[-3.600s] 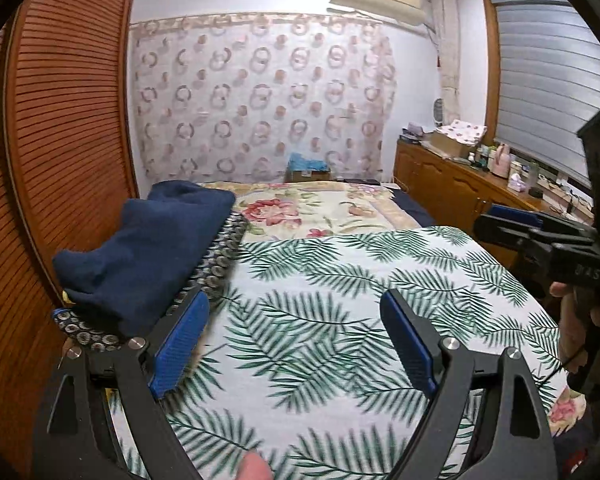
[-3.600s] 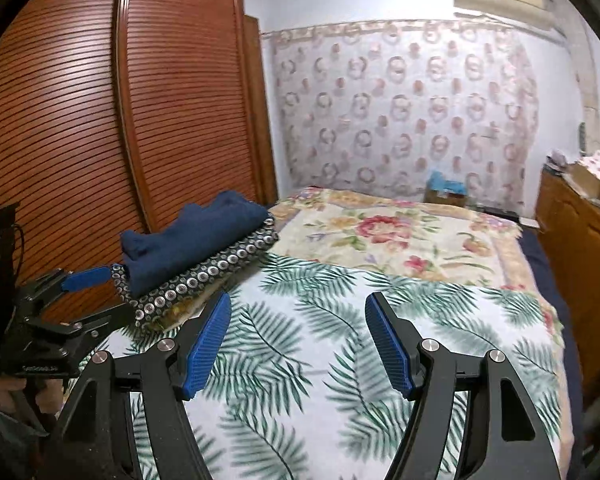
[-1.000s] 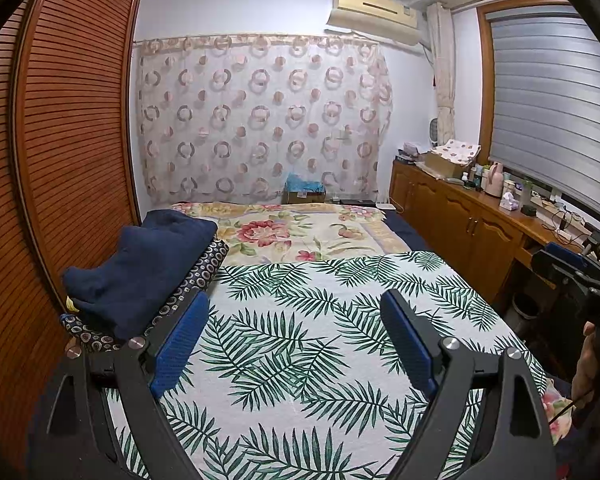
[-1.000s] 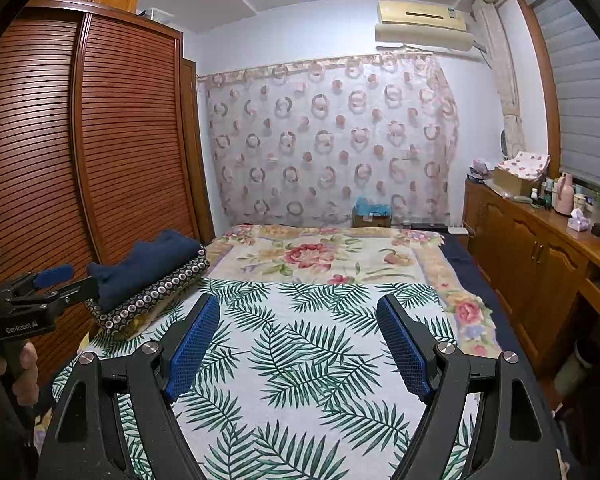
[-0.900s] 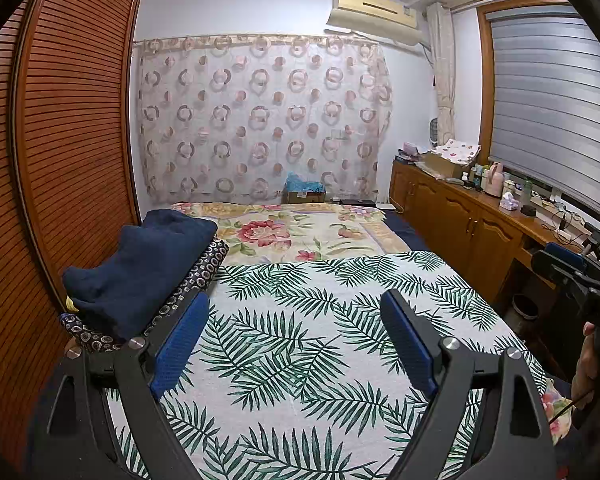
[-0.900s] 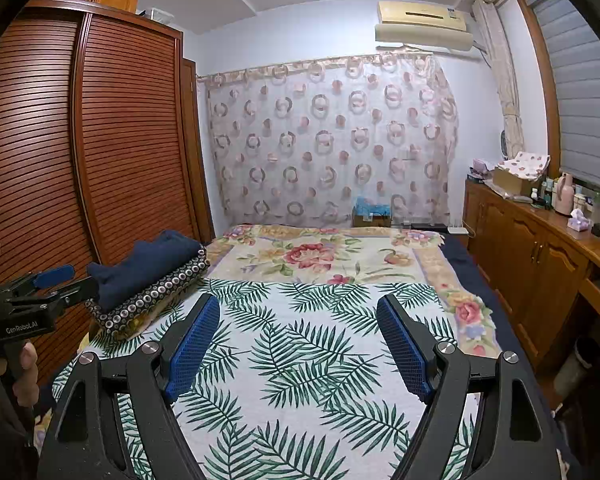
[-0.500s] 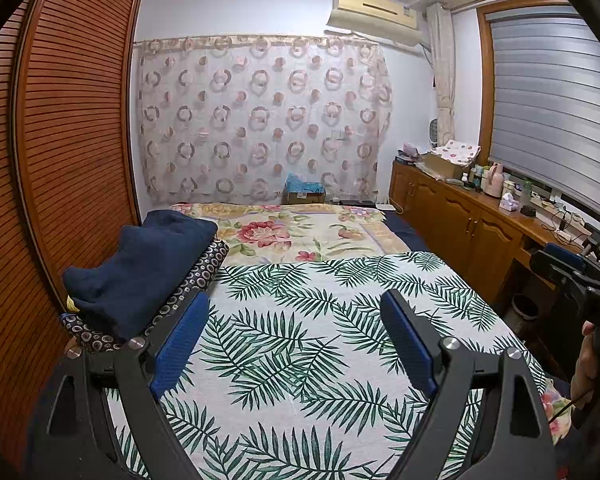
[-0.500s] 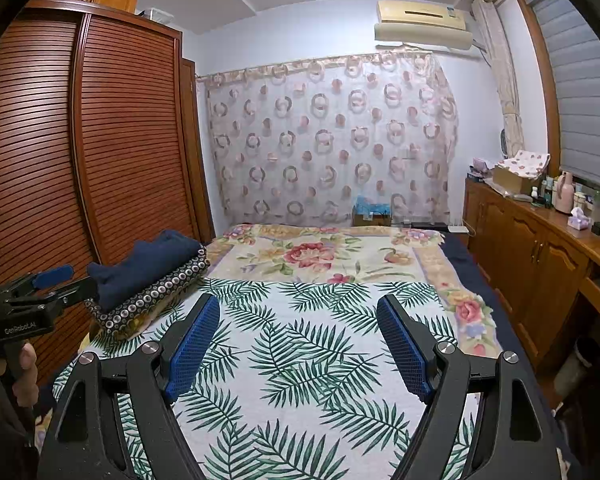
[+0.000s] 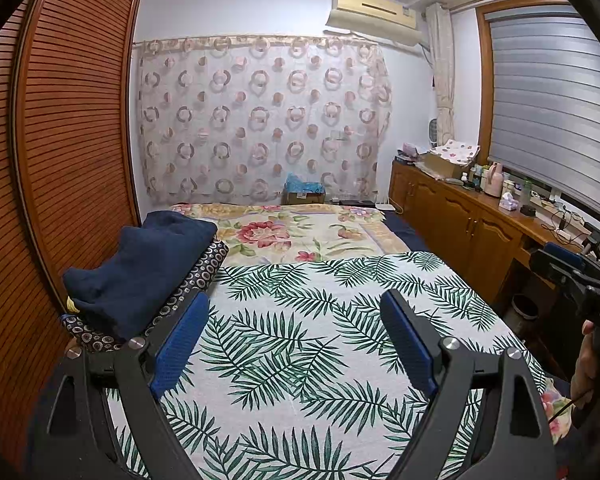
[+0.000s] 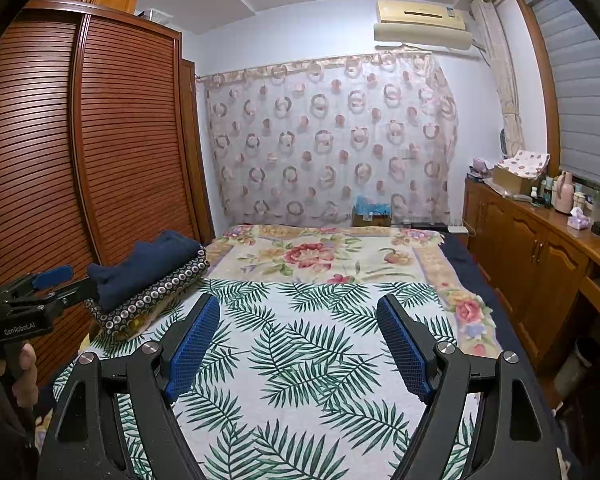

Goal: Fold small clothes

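Hovering over the palm-leaf sheet (image 9: pixel 300 340), both grippers' ribbed blue jaws gape empty beside the folded navy cloth (image 9: pixel 140 264).

Navy garment (image 9: pixel 140 264), palm-leaf sheet (image 9: pixel 320 320)

Matt cotton palm-leaf sheet (image 9: pixel 300 344) covers the bed; soft navy cloth (image 9: pixel 140 268) lies folded; glossy slatted wooden wardrobe (image 10: pixel 100 140); sheer curtain (image 9: pixel 260 120).

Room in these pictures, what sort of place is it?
A home bedroom, most likely: a bed under a palm-leaf cover, a louvred wooden wardrobe beside it, and a curtain across the far wall.
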The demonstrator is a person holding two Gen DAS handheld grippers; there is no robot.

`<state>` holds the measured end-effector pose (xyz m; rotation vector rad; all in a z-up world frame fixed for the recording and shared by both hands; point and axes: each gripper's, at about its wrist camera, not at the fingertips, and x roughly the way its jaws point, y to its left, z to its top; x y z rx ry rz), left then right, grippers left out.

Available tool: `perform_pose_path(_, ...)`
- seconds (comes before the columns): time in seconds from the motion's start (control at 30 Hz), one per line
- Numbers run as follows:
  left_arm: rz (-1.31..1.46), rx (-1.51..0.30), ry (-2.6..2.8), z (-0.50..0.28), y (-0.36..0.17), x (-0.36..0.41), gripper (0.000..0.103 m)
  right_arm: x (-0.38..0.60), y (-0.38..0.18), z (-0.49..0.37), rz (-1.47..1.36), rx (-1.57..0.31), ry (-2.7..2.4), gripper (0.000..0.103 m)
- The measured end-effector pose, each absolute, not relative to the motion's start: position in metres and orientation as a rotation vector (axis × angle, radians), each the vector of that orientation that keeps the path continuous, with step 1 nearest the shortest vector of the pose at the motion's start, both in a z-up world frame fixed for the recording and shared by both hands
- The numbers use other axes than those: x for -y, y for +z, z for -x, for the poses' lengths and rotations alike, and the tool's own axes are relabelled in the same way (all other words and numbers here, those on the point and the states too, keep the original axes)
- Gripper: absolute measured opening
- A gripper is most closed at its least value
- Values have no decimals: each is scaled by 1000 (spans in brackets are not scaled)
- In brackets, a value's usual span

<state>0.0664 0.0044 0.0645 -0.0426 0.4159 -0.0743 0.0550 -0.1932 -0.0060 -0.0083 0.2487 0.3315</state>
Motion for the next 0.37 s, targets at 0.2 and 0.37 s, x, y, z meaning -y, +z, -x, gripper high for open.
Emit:
perform_pose_path(0.2, 43, -415, -74, -66, 64, -4, 88, 193, -6, -55, 9, -248, 332, 82)
perform_pose_path(0.37, 43, -417, -74, -66, 64, -4, 88, 192, -6, -55, 9, -246, 331, 82)
